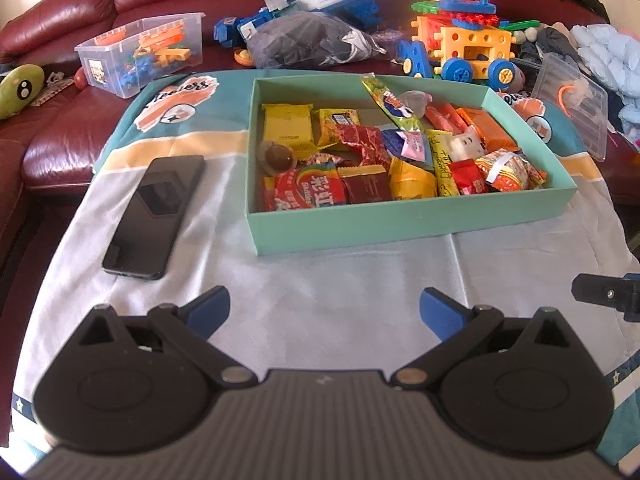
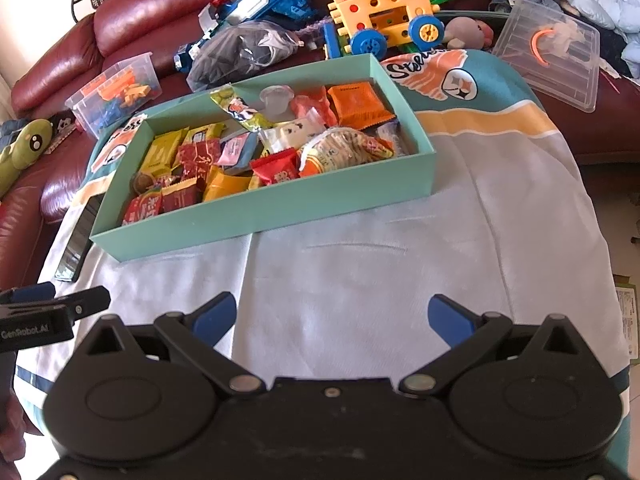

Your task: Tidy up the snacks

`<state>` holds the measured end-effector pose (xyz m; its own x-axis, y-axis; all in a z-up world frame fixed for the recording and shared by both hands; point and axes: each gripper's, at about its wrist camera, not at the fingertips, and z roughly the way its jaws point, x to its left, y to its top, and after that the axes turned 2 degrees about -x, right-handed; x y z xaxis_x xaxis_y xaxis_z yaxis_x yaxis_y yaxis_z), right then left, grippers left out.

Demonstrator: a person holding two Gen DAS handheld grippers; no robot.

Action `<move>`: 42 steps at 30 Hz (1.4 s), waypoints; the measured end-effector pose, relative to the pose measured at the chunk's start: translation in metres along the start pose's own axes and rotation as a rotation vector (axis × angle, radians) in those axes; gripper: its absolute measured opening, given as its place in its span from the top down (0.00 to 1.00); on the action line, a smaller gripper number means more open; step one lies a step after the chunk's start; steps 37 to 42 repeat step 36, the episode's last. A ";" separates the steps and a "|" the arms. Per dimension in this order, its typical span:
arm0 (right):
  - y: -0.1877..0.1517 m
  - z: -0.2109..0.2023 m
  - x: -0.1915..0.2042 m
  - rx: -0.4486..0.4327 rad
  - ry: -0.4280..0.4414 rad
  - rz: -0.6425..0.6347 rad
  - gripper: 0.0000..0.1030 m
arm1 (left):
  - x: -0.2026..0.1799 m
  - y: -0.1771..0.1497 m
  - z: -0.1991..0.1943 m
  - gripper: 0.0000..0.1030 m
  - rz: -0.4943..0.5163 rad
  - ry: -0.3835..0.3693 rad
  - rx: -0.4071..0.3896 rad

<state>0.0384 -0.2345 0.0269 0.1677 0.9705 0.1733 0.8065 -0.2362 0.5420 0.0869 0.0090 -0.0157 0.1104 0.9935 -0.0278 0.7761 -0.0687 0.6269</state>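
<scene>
A teal cardboard box point(image 1: 400, 226) sits on a cloth-covered table and holds several wrapped snacks in yellow, red and orange packets point(image 1: 360, 152). The same box point(image 2: 264, 210) with its snacks point(image 2: 280, 148) shows in the right wrist view. My left gripper point(image 1: 325, 308) is open and empty, held above the bare cloth in front of the box. My right gripper point(image 2: 331, 316) is open and empty too, in front of the box and to the right of the left gripper point(image 2: 56, 312).
A black phone point(image 1: 154, 216) lies left of the box. Behind the table a red leather sofa point(image 1: 80, 12) carries toy vehicles point(image 1: 464, 52), a clear bin of blocks point(image 1: 144, 54), a dark plastic bag point(image 1: 312, 40) and a clear lid point(image 2: 548, 52). A green plush point(image 1: 20, 88) lies far left.
</scene>
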 end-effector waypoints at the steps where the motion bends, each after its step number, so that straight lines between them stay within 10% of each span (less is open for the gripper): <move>1: 0.000 0.000 0.000 0.000 -0.001 0.001 0.00 | 0.000 0.000 0.000 0.00 -0.002 -0.006 0.004; 42: 0.006 0.009 0.004 0.016 -0.027 -0.043 0.00 | -0.005 0.002 0.008 0.00 0.025 -0.018 0.027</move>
